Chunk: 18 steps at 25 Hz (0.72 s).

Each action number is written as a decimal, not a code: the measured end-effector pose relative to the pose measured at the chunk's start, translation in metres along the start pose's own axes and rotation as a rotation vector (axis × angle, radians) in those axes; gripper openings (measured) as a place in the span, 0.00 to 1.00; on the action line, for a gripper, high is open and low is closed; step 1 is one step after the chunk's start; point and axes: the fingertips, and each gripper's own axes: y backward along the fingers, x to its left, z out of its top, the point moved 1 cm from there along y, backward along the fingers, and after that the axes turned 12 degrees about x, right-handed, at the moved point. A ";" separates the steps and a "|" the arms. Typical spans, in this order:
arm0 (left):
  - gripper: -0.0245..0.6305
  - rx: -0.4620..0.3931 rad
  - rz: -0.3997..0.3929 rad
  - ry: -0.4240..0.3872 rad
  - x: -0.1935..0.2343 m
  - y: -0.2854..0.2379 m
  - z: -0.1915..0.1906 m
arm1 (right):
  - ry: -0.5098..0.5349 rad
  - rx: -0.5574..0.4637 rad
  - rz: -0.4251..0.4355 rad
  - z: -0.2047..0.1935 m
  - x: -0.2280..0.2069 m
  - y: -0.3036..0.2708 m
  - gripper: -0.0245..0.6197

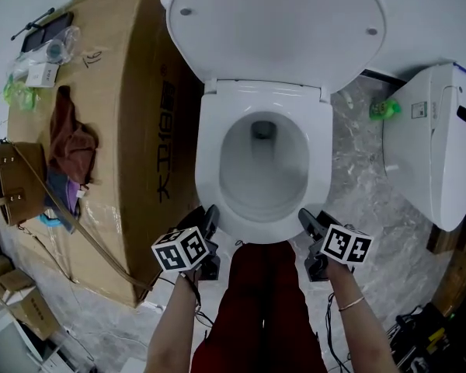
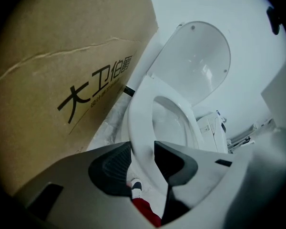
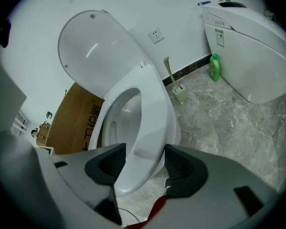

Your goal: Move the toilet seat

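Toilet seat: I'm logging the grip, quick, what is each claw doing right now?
Left claw: closed on the toilet seat, at its front rim.
Right claw: closed on the toilet seat too.

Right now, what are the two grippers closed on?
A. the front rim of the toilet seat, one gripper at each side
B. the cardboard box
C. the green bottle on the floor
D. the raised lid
A: each gripper view shows the white rim of the toilet seat clamped between the pads. The left gripper and the right gripper are at its front corners, and the lid stands raised behind, untouched.
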 end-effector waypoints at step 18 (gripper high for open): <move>0.28 -0.111 -0.102 -0.016 -0.062 0.096 0.047 | -0.038 -0.145 0.094 0.035 0.069 0.094 0.44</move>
